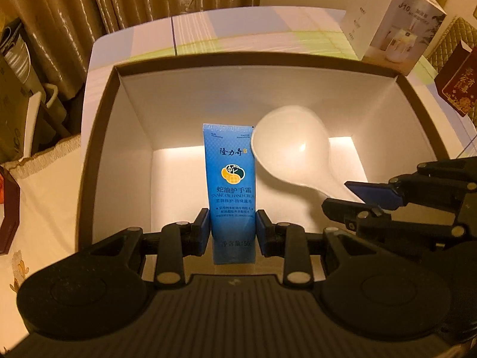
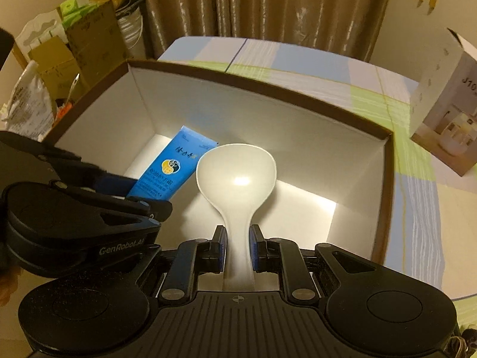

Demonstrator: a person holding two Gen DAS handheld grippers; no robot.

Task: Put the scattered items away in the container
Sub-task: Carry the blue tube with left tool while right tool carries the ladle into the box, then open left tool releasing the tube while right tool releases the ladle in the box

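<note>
My left gripper [image 1: 232,228] is shut on a blue hand-cream tube [image 1: 229,179], gripping its lower part and holding it over the inside of a brown-rimmed cardboard box [image 1: 256,59] with white walls. My right gripper [image 2: 237,246] is shut on the handle of a white plastic rice spoon [image 2: 237,170], whose bowl hangs inside the same box [image 2: 268,89]. In the left wrist view the spoon [image 1: 293,146] sits right of the tube, and the right gripper [image 1: 372,197] enters from the right. The right wrist view has the tube [image 2: 171,168] and the left gripper [image 2: 125,191] at the left.
The box stands on a table with a pastel checked cloth [image 2: 313,59]. A white product carton [image 1: 393,21] stands at the back right, with a red packet [image 1: 456,80] beside it. Brown curtains [image 2: 283,0] hang behind. Bags and cardboard boxes [image 2: 74,47] crowd the left side.
</note>
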